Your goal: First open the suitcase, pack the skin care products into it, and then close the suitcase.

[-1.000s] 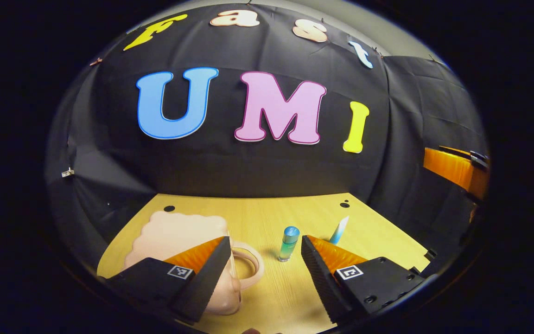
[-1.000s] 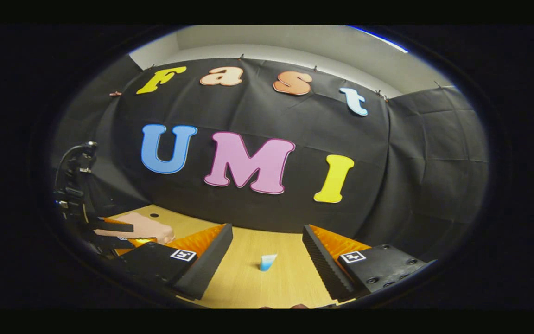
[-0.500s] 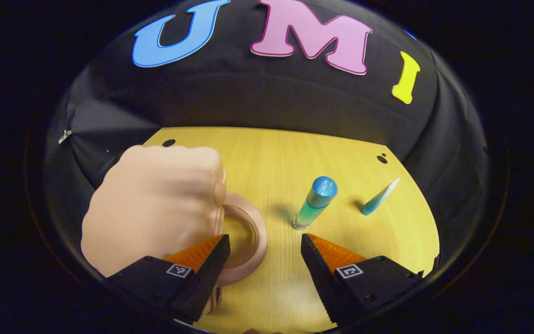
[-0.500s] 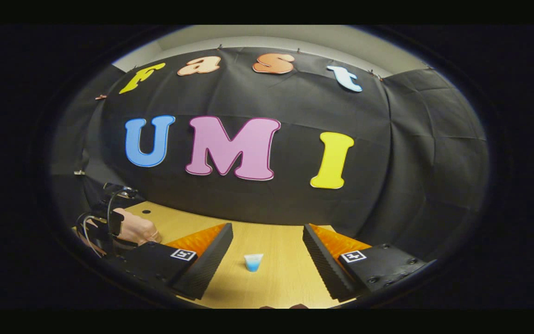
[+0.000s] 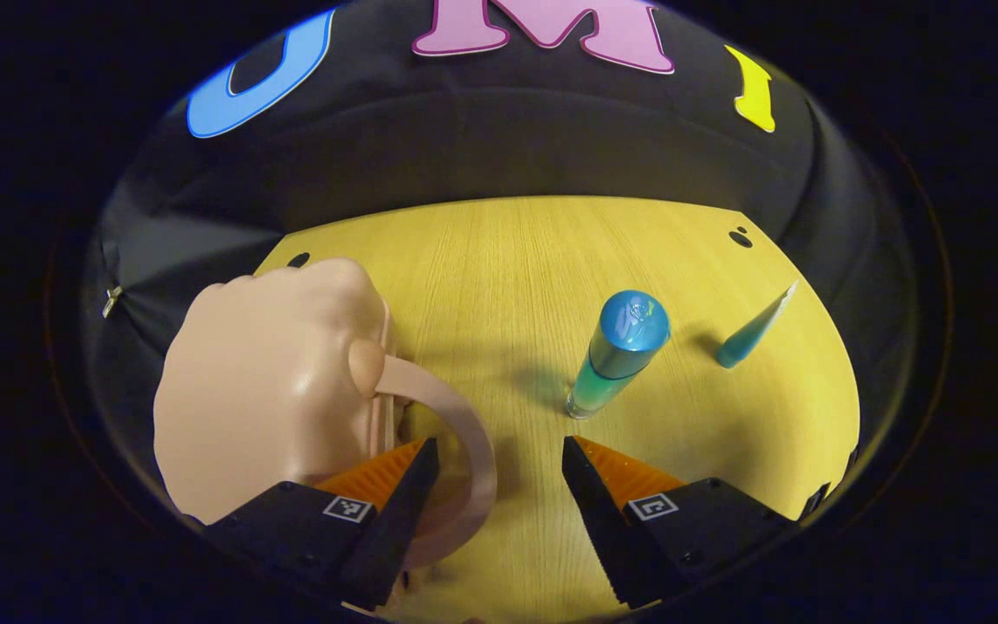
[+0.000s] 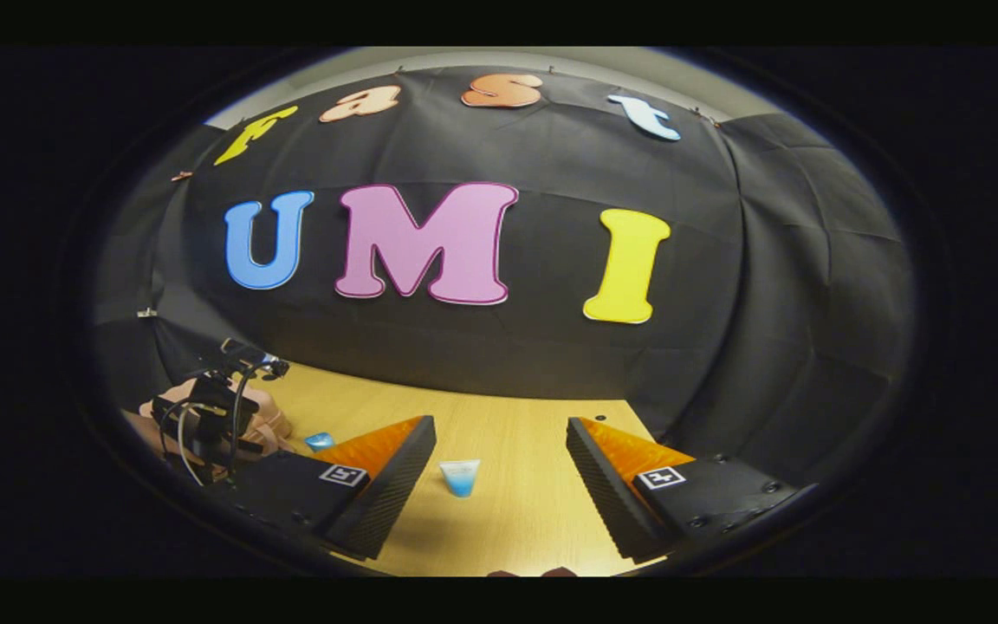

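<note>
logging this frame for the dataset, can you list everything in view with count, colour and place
suitcase: one, pale pink, closed, on the table's left part, its handle arching toward the left tool
bottle: one, teal body with blue cap, standing upright mid-table, right of the suitcase
tube: one, blue fading to white, standing beyond and right of the bottle; in the right gripper view it stands ahead between the right tool's fingers
table: one, light yellow wood, under everything
booth wall: black cloth, behind the table
left tool: open, fingers straddling the suitcase handle's end
right tool: open, above the table, holding nothing
</note>
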The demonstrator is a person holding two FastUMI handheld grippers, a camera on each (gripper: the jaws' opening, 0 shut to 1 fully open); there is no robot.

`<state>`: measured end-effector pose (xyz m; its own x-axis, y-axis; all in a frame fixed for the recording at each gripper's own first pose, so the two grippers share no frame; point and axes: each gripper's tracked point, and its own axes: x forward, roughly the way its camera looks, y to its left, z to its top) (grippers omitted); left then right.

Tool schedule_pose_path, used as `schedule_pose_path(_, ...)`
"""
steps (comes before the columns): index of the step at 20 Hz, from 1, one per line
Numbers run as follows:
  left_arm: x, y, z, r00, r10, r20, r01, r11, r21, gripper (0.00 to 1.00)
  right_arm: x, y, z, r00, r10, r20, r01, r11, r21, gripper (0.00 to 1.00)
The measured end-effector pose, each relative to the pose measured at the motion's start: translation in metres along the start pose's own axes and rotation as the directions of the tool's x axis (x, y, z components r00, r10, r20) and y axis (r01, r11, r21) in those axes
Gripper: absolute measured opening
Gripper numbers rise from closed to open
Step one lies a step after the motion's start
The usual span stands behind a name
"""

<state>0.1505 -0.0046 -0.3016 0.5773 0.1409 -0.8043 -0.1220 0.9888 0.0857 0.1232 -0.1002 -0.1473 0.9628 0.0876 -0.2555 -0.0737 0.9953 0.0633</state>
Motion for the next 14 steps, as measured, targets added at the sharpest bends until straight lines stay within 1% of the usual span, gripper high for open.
schedule_pose_path(2,0.007,-0.003,-0.013,0.998,-0.022,-0.059,0.021,1.0,-0.017,0.87,0.003,0.001,-0.003,1.0,0.003,-0.008,-0.003,1.0,0.011,0.96)
schedule_pose_path(3,0.01,-0.004,-0.021,0.995,-0.037,-0.088,0.036,0.999,-0.021,0.83,0.005,0.002,-0.005,1.0,0.008,-0.014,-0.008,1.0,0.017,0.97)
schedule_pose_path(4,0.013,-0.001,-0.024,0.995,-0.038,-0.094,0.038,0.999,-0.005,0.79,0.005,0.004,-0.006,1.0,0.013,-0.019,-0.013,1.0,0.021,0.97)
schedule_pose_path(6,0.018,0.016,-0.025,0.996,-0.004,-0.093,0.007,0.999,0.033,0.66,0.004,0.005,-0.009,0.999,0.018,-0.026,-0.018,1.0,0.02,0.97)
schedule_pose_path(7,0.021,0.016,-0.024,0.995,-0.024,-0.093,0.026,0.999,0.028,0.4,0.003,0.005,-0.009,0.999,0.021,-0.027,-0.02,1.0,0.017,0.97)
schedule_pose_path(8,0.017,0.013,-0.024,0.994,-0.046,-0.1,0.05,0.998,0.042,0.25,0.002,0.006,-0.011,0.999,0.022,-0.029,-0.022,1.0,0.013,0.96)
schedule_pose_path(9,0.014,0.012,-0.021,0.993,-0.064,-0.101,0.073,0.994,0.085,0.25,0.001,0.006,-0.013,0.999,0.023,-0.032,-0.023,1.0,0.01,0.96)
schedule_pose_path(10,0.012,0.009,-0.014,0.994,-0.075,-0.08,0.085,0.988,0.13,0.21,0.0,0.006,-0.015,0.999,0.023,-0.037,-0.023,1.0,0.008,0.96)
schedule_pose_path(11,0.008,0.007,-0.006,0.995,-0.079,-0.056,0.088,0.982,0.17,0.14,-0.002,0.005,-0.017,0.999,0.024,-0.043,-0.024,1.0,0.007,0.94)
schedule_pose_path(12,0.001,0.007,0.0,0.996,-0.079,-0.037,0.084,0.978,0.189,0.14,-0.002,0.005,-0.017,0.999,0.026,-0.046,-0.026,1.0,0.007,0.96)
schedule_pose_path(13,-0.007,0.007,0.007,0.996,-0.083,-0.029,0.087,0.98,0.177,0.13,-0.003,0.006,-0.019,0.998,0.03,-0.049,-0.029,1.0,0.008,0.96)
schedule_pose_path(14,-0.016,0.008,0.012,0.995,-0.096,-0.029,0.1,0.984,0.145,0.12,-0.003,0.006,-0.018,0.998,0.034,-0.047,-0.034,0.999,0.009,0.96)
